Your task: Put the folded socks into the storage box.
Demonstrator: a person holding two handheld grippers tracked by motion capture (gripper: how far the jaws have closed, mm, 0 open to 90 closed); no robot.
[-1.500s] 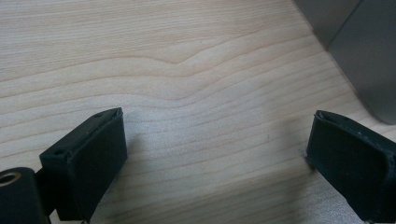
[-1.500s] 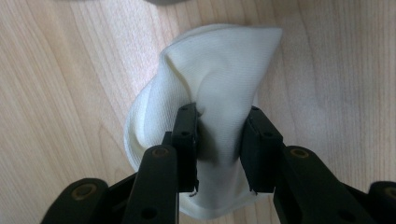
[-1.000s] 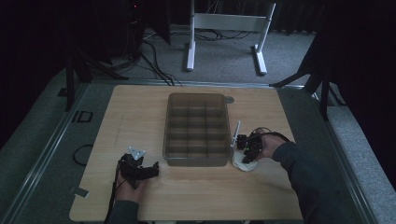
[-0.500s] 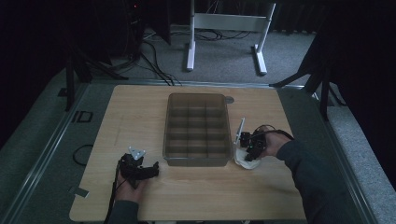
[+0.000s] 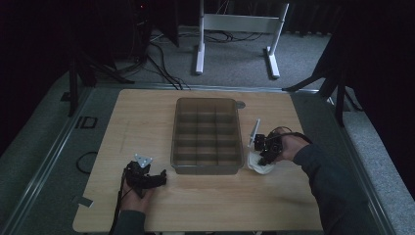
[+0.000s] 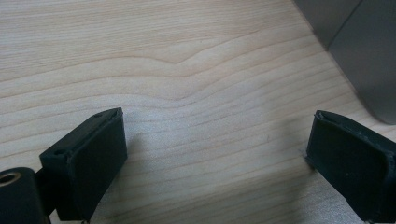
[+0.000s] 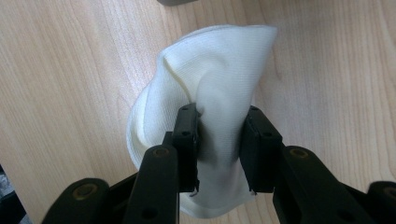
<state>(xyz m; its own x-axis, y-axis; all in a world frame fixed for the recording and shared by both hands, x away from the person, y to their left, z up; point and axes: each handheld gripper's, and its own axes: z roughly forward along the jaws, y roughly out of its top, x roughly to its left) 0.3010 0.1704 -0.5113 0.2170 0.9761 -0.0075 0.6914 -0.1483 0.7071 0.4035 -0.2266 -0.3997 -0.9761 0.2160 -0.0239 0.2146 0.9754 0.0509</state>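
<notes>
Right gripper [image 7: 219, 140], lower centre of its own view, is clamped on a folded white cloth [image 7: 210, 88]; both pads pinch a bunched ridge of the fabric, rest of it spreads toward upper centre over the wooden table [image 7: 70, 70]. In high view the cloth [image 5: 259, 165] sits right of centre, just beside the grey divided bin [image 5: 207, 134]. Left gripper [image 6: 217, 154]: jaws wide apart, nothing between them, bare wood underneath; bin corner at upper right of that view.
</notes>
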